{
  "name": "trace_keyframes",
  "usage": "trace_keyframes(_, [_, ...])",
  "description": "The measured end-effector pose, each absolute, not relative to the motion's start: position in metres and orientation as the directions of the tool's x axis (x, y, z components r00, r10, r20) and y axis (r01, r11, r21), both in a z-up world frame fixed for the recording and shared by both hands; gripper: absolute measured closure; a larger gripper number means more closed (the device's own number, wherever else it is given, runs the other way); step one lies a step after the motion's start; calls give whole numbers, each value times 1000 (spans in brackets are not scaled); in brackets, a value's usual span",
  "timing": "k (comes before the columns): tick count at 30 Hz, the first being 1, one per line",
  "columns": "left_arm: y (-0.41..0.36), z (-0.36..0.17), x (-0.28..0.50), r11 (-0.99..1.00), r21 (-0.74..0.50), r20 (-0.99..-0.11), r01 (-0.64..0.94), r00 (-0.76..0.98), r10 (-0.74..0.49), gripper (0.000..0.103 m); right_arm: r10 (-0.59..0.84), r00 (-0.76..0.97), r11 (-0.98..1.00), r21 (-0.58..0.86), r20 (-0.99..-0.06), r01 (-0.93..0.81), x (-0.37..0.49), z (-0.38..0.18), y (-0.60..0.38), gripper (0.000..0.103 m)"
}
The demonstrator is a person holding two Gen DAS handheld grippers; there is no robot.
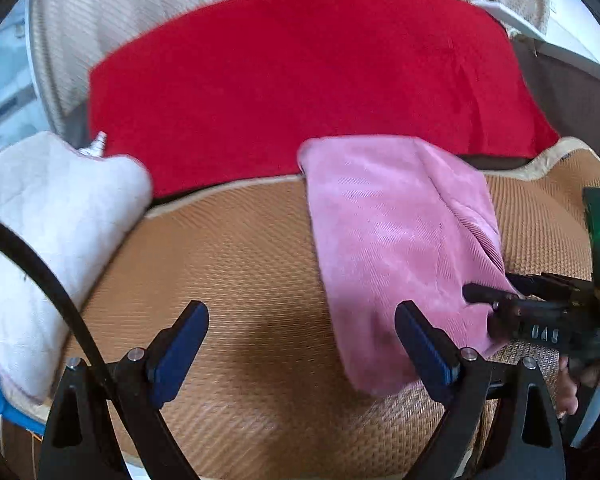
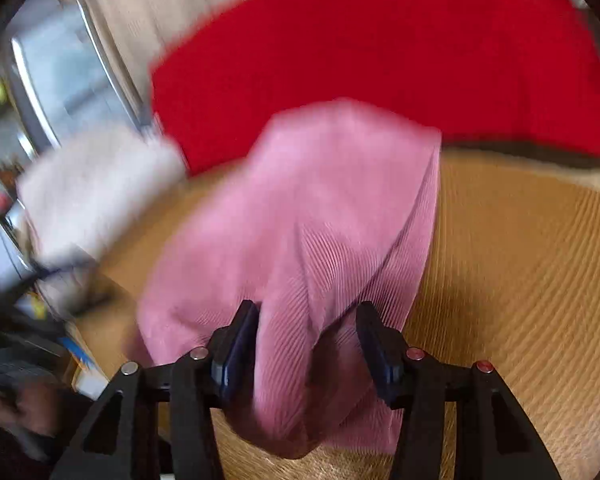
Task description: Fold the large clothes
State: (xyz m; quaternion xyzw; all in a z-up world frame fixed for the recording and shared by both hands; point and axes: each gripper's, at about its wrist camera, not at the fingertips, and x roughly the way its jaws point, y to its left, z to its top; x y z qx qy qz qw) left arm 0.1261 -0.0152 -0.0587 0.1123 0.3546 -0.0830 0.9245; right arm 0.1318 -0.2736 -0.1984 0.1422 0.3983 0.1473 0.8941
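Observation:
A pink corduroy garment lies folded into a long strip on the woven tan mat. My left gripper hovers wide open over the mat, and only the strip's near corner lies by its right finger. From the right, my right gripper reaches in at the strip's near right edge. In the right wrist view a thick bunched fold of the pink garment fills the gap between the pads of my right gripper, which is shut on it. The view is blurred.
A big red cloth covers the far end of the mat. A white quilted pad lies at the left edge, with a black cable across it. Pale curtains hang behind. A hand shows at lower right.

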Motion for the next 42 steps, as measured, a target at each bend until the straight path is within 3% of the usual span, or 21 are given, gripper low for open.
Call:
trace_keyframes(4, [-11, -33, 99, 957, 210, -610, 199, 792, -31, 8, 381, 705, 887, 451, -599, -97, 106, -171, -292, 47])
trace_keyframes(7, [-12, -11, 75, 955, 241, -570, 170, 822, -2, 8, 352, 738, 890, 450, -575, -74, 79, -152, -297, 34])
trace_keyframes(11, [-12, 14, 51, 958, 244, -533, 150, 846, 3, 8, 285, 791, 911, 410, -541, -47, 36, -119, -295, 26])
trace_keyframes(25, [-1, 94, -28, 977, 192, -381, 93, 924, -13, 5, 71, 883, 992, 121, -463, -16, -93, 3, -255, 25])
trace_keyframes(42, [22, 117, -61, 985, 174, -329, -11, 942, 68, 4, 31, 891, 990, 138, -452, 35, -115, 28, -225, 25])
